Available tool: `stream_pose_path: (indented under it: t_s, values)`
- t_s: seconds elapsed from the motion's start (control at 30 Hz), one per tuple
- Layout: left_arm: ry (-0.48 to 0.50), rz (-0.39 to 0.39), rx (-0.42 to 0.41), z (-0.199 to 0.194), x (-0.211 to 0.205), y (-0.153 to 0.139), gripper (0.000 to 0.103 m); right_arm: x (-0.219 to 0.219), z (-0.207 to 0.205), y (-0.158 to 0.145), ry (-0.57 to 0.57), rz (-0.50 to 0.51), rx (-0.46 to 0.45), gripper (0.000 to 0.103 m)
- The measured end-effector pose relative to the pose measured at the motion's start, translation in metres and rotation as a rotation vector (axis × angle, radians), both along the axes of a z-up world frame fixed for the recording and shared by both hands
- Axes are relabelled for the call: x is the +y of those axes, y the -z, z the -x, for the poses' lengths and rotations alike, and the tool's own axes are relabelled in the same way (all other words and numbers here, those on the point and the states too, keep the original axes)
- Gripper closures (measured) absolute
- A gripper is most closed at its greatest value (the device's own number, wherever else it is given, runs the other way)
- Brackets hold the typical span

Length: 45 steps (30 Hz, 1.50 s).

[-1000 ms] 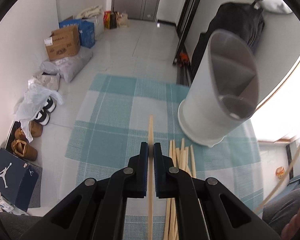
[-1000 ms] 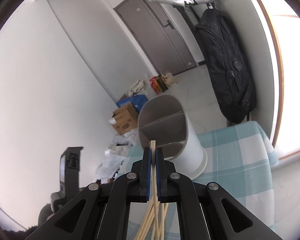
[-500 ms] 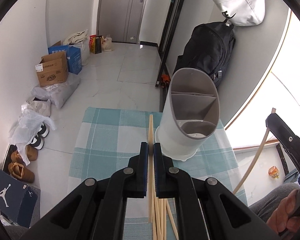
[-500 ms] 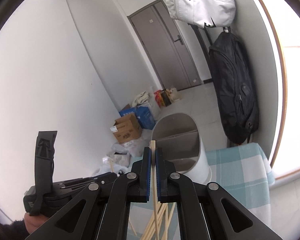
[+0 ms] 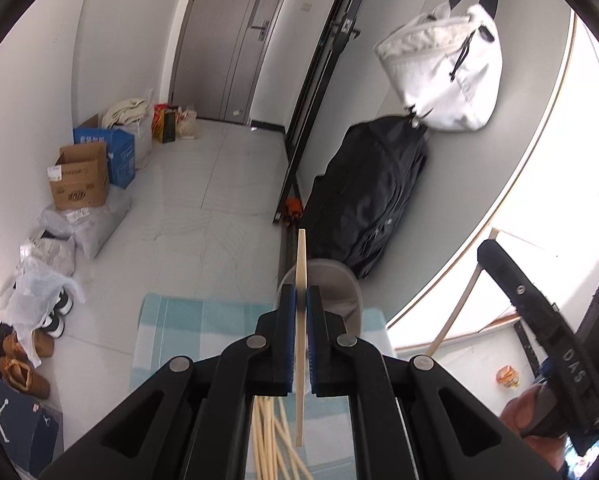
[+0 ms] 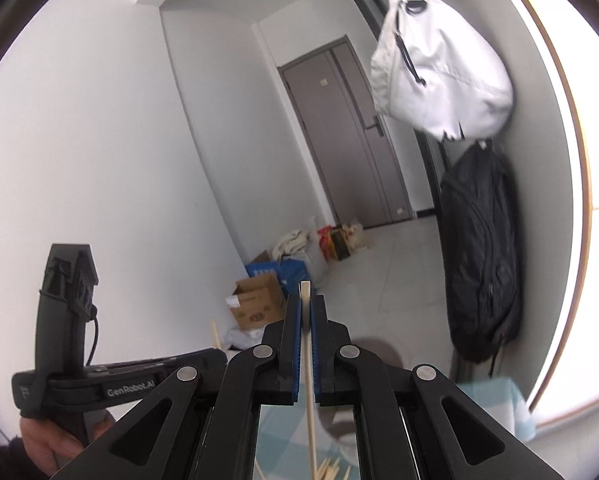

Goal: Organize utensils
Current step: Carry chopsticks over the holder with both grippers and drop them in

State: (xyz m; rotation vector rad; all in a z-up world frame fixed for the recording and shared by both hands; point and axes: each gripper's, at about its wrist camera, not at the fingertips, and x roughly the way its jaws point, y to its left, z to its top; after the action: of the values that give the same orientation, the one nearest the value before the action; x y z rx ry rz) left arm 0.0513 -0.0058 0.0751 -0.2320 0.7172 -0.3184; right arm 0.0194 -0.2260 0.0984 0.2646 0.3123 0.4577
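One pale wooden chopstick (image 5: 300, 344) clamped in the left hand-held gripper (image 5: 300, 300), one more (image 6: 308, 364) clamped in the right hand-held gripper (image 6: 307, 308), one grey utensil holder (image 5: 341, 292) seen beyond, loose chopsticks (image 5: 273, 440) left on the teal-checked counter (image 5: 187, 320), too overlapped to be counted.

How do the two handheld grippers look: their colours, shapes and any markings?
Both the left gripper and the right gripper are matte black, with angular linkage arms, silver round pivot pins and blue ribbed pads. The left one's handle reads "GenRobot.AI" in white; a thin black cable loops beside it.
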Motion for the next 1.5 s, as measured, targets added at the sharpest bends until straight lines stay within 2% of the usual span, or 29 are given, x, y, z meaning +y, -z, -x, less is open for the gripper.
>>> stream_pose_path:
  t_s: [0.17,0.4,0.57,0.9,0.97,1.13,1.23,1.33,1.4,1.47,1.5]
  values:
    - [-0.005,0.014,-0.047,-0.024,-0.004,-0.025,0.102,-0.001,-0.031,-0.022,0.007,-0.005,-0.026,0.099]
    - [-0.024,0.016,-0.083,-0.057,-0.012,-0.033,0.102,0.003,-0.079,-0.031,0.022,0.024,-0.058,0.099]
    - [-0.047,0.019,-0.089,-0.078,-0.013,-0.026,0.102,0.008,-0.106,-0.020,0.022,0.039,-0.068,0.099]
    - [-0.124,0.048,-0.071,-0.105,-0.009,0.011,0.102,0.013,-0.139,0.022,0.029,0.049,-0.033,0.099]
    - [-0.115,0.063,-0.062,-0.106,-0.009,0.018,0.102,0.012,-0.143,0.030,0.026,0.050,-0.028,0.099]
    - [-0.059,0.047,-0.067,-0.105,-0.017,0.021,0.102,0.013,-0.144,0.041,-0.011,0.049,-0.031,0.099]
    - [0.003,0.076,-0.018,-0.108,-0.017,0.025,0.102,0.017,-0.143,0.048,-0.037,0.054,-0.016,0.099]
    - [0.032,0.083,0.021,-0.107,-0.014,0.028,0.102,0.014,-0.141,0.053,-0.066,0.015,0.031,0.096]
    - [0.032,0.075,0.047,-0.105,-0.014,0.028,0.099,0.010,-0.134,0.054,-0.065,-0.018,0.055,0.094]
    - [0.018,0.078,0.047,-0.099,-0.008,0.023,0.090,0.005,-0.127,0.054,-0.055,-0.043,0.071,0.084]
    - [0.016,0.078,0.043,-0.097,-0.008,0.023,0.076,0.001,-0.123,0.054,-0.058,-0.064,0.077,0.074]
